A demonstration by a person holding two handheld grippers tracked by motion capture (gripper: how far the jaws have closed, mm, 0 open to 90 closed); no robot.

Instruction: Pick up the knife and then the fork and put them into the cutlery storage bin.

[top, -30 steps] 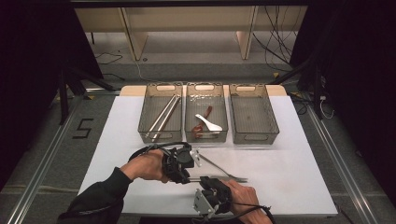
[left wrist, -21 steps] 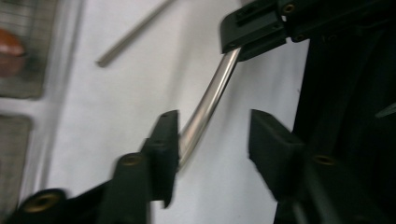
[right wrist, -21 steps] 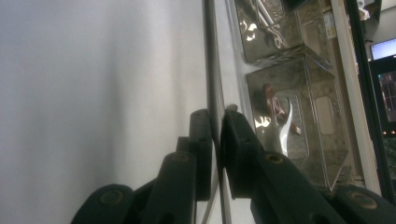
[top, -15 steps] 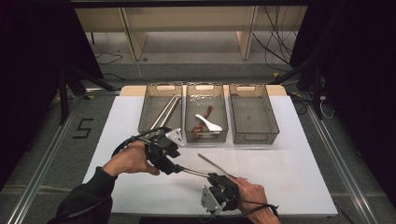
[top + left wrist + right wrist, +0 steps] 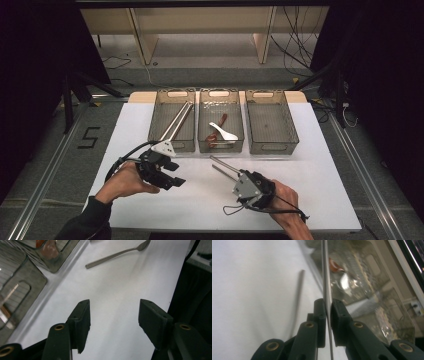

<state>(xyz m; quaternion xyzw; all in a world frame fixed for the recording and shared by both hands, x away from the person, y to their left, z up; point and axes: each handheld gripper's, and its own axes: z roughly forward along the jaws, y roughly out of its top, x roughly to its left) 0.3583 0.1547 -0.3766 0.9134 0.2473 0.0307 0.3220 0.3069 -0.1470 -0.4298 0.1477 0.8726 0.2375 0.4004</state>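
High view: a metal utensil (image 5: 226, 166) is being clamped in the right gripper (image 5: 243, 182) fingers, its long axis pointing toward the trays (image 5: 220, 142), while the left gripper (image 5: 172, 180) is hanging released nearby, its jaws having just been opening.

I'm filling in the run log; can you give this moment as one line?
left hand-held gripper: open, empty, jaws just opened | right hand-held gripper: shut on metal utensil | trays: beyond

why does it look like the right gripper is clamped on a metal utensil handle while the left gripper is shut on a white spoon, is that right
Not quite. The right gripper is indeed shut on the metal utensil, but the left gripper holds nothing: its jaws have just been opening and stand apart over bare table, as the left gripper view shows. The white spoon lies in the middle bin.
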